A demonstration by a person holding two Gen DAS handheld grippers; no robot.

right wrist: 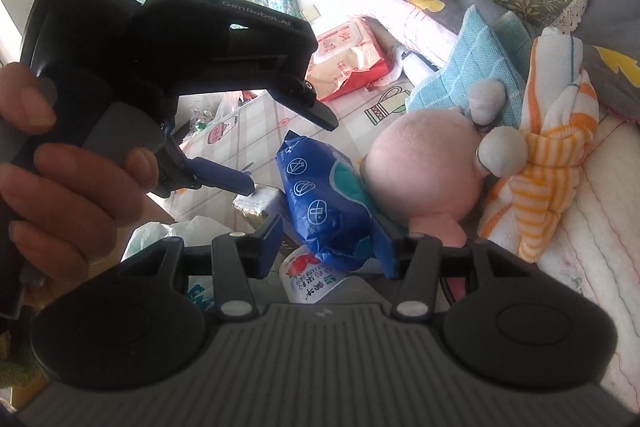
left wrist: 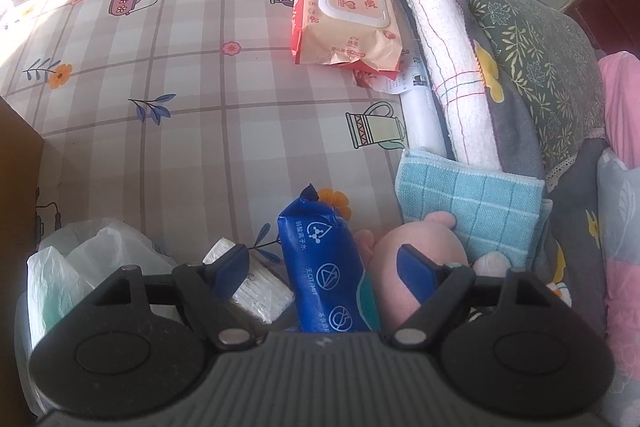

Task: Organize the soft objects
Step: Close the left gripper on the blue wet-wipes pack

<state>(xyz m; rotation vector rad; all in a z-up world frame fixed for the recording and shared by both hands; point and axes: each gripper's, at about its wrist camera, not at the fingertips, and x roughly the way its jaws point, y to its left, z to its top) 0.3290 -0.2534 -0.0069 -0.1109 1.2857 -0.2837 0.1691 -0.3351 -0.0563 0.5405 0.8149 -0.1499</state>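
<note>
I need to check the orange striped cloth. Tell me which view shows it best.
The right wrist view. The orange striped cloth lies there in plain sight, knotted in the middle, beside the pink plush toy. The left wrist view shows nothing of the cloth; it would lie below that view's edge, behind the gripper body.

The blue wipes pack (left wrist: pixel 322 267) lies on the checked tablecloth (left wrist: pixel 180 131), between a paper-tissue pack (left wrist: pixel 256 283) on its left and the plush toy (left wrist: pixel 424 247) on its right, touching the toy. Behind the toy lies a folded cloth (left wrist: pixel 472 203), and behind that a rolled towel (left wrist: pixel 432 43) runs along the bedding (left wrist: pixel 536 59). The lidded wipes pack (left wrist: pixel 348 15) sits far back, left of the towel. A plastic bag (left wrist: pixel 80 263) lies at near left.
</note>
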